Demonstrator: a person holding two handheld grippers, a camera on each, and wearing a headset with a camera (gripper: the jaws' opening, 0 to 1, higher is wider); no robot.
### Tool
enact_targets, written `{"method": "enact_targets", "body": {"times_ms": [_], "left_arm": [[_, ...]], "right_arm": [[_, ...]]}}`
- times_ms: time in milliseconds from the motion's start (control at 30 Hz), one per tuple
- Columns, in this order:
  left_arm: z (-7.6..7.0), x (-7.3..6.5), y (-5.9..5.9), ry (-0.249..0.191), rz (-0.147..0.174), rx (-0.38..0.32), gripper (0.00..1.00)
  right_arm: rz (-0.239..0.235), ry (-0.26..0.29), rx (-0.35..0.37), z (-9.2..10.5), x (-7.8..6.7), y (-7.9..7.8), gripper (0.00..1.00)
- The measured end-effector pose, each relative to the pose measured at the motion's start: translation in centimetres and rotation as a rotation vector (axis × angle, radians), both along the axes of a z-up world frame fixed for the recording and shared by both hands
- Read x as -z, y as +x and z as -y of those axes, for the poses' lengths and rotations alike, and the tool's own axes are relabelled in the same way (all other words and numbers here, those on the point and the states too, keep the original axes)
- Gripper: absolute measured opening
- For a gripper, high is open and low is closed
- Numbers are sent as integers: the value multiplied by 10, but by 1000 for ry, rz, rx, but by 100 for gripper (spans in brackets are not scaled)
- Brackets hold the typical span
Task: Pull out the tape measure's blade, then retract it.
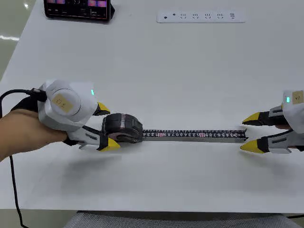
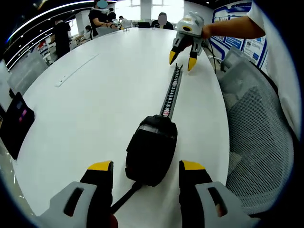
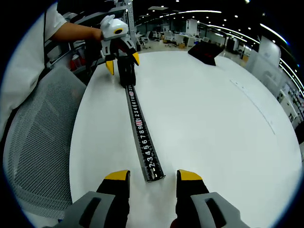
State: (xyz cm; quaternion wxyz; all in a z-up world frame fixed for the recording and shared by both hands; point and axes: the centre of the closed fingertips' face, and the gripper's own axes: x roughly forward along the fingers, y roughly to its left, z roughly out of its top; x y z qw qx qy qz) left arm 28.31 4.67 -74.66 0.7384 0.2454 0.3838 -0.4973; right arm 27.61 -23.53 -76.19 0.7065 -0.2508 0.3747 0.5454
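A: Quick check on left claw (image 1: 107,126). Gripping anything?

B: Nope. Wide open, one jaw each side of the tape measure (image 1: 122,128), w/ a gap on both sides in left gripper view. Bracketing, not squeezing. Prob parked there to catch the body if tugged.

A: Location of tape measure?

B: Lying on the desk (image 1: 166,71), near the front edge, left side of head view. Blade (image 1: 194,135) pulled out to the right, flat on the desk, numbers up.

A: Right claw (image 1: 246,133)?

B: Open too. Blade tip just ahead of the yellow tips, roughly centred between them. No pinch, clear of both jaws in right gripper view.

A: Why extended w/ nothing holding it?

B: Guessing lock on, or enough drag on the desk. Can't make out the lock btn from any view.

A: Stage?

B: Looks like pull-out done, retract not yet begun.

A: Reason for a claw at each end, in line w/ the blade?

B: Prob control of both ends: left to clamp the body, right to guide the tip home.

A: Risks?

B: Snap-back whipping the tip; body skidding if not clamped first. Best to close left claw on the body before freeing the blade.
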Motion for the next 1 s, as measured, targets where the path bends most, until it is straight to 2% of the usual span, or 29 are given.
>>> {"method": "enact_targets", "body": {"times_ms": [133,300,333,567,667,1000], "left_arm": [[-2,-3,0,-16,9,-33,55],[-3,-10,-2,-54,5,-85,57],[-3,-11,-3,-66,1,-99,58],[-8,-18,-6,-109,16,-165,62],[-11,-22,-7,-119,52,-174,62],[-23,-31,-15,-167,86,-246,65]], "right_arm": [[11,15,41,-1,-2,0,41],[10,63,92,-6,-10,-4,46],[21,70,102,-7,-12,-4,48],[34,108,160,-12,-22,-7,53],[40,111,181,-12,-22,-7,54],[57,134,231,-14,-30,-13,58]]}}
